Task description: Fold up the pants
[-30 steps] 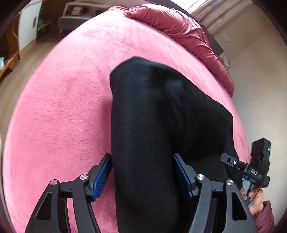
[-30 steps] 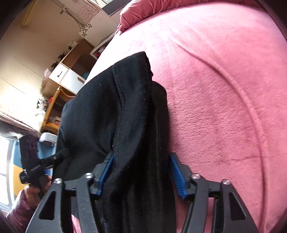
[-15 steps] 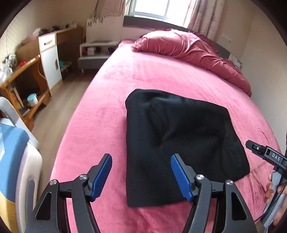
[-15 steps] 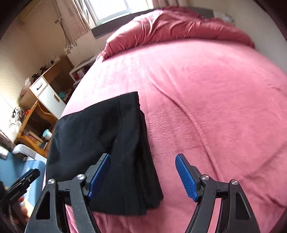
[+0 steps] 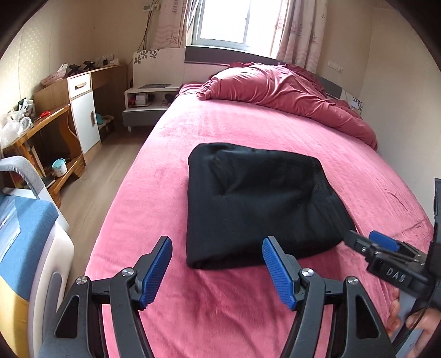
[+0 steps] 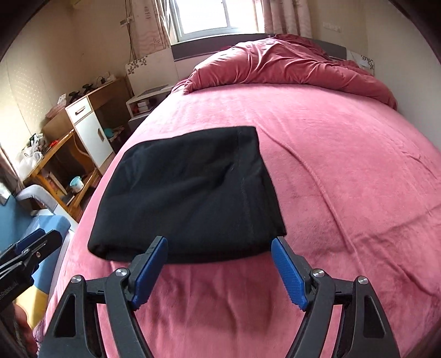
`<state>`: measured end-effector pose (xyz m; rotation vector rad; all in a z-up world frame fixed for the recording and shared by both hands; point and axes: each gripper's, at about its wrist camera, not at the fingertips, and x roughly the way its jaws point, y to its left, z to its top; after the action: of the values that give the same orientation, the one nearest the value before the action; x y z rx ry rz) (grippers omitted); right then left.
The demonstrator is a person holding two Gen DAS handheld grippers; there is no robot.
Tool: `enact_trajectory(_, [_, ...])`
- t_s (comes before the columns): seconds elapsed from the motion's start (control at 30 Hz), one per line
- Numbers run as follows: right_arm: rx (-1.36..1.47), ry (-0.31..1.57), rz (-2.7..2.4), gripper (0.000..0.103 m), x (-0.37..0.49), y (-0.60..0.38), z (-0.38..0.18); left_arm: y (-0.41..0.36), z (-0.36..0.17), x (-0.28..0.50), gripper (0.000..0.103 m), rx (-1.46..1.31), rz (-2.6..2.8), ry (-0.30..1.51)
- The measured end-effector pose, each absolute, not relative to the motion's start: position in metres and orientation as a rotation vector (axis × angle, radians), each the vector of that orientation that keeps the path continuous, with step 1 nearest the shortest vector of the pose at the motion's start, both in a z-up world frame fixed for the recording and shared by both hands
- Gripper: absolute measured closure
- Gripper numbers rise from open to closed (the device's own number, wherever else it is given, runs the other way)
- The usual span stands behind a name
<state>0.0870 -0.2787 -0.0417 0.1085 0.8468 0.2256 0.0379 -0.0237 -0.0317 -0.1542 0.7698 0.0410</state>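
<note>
Pants (image 5: pixel 256 203) folded, lying ahead of both grippers; left gripper (image 5: pixel 217 265) and right gripper (image 6: pixel 220 265) spread apart, empty. Risk: snagging near edge undoes fold.

Soft daylight from the overexposed window (image 5: pixel 224 23); sharp, evenly lit centre, strong fisheye bending, dark vignette at corners
</note>
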Motion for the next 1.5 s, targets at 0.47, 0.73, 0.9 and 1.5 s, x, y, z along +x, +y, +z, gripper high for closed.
enact_trajectory(0.47, [0.057, 0.847, 0.207, 0.02, 0.054, -0.262, -0.048, -0.033, -0.037, 0.015, 0.031, -0.116, 0.069, 0.788])
enact_trajectory(0.73, [0.042, 0.839, 0.213, 0.019, 0.05, -0.261, -0.044, -0.029, -0.035, 0.01, 0.031, -0.111, 0.114, 0.77])
enact_trajectory(0.9, [0.046, 0.84, 0.209, 0.019, 0.049, -0.262, -0.044, -0.027, -0.034, 0.009, 0.031, -0.111, 0.13, 0.768])
enact_trajectory(1.5, [0.049, 0.843, 0.207, 0.017, 0.047, -0.264, -0.046, -0.029, -0.035, 0.007, 0.031, -0.1, 0.135, 0.769])
